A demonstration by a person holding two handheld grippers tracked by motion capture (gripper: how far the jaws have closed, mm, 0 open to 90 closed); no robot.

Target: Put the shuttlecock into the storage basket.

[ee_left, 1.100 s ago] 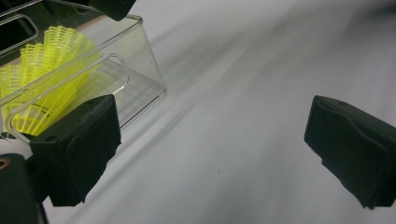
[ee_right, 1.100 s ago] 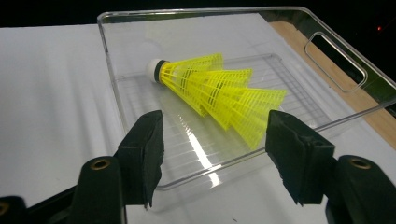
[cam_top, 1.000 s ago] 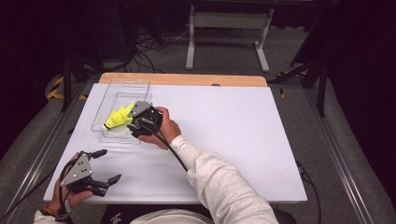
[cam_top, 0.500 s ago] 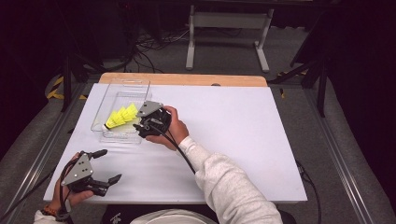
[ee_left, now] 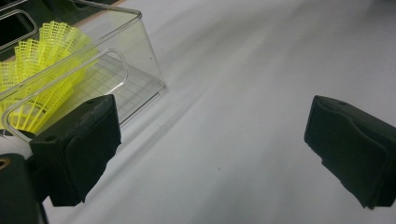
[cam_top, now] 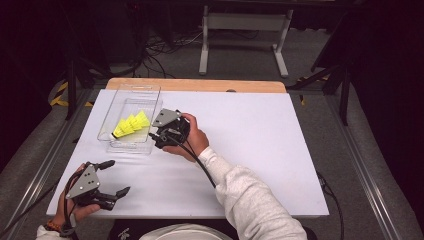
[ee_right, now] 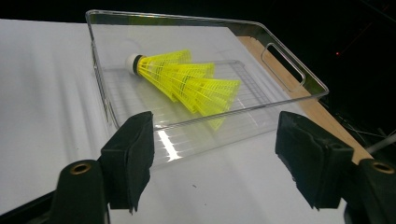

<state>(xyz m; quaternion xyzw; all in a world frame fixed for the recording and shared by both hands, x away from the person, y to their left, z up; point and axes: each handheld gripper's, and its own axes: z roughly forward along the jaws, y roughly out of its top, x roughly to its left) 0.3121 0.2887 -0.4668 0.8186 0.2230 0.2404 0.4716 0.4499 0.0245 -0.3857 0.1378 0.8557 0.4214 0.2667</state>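
A stack of nested yellow shuttlecocks (cam_top: 131,125) lies in a clear plastic bin (cam_top: 131,87) at the table's left. In the right gripper view the stack (ee_right: 187,81) rests on the bin's floor, white cork end to the left. My right gripper (cam_top: 154,137) sits just right of the bin, pointing at it. Its jaws (ee_right: 215,158) have just been opening and stand open outside the bin's near wall with nothing between them. My left gripper (cam_top: 118,176) rests near the front left corner, open and empty (ee_left: 210,149), with the bin (ee_left: 140,56) and shuttlecocks (ee_left: 37,70) ahead of it.
The white table top (cam_top: 260,130) stretches bare to the right of my right hand. A wooden strip (cam_top: 200,85) runs along its far edge. Cables and a metal stand (cam_top: 245,40) lie on the dark floor beyond.
My right hand has drawn back a little to the right, away from the bin's edge. The shuttlecocks stay in the bin. The left gripper has not moved.
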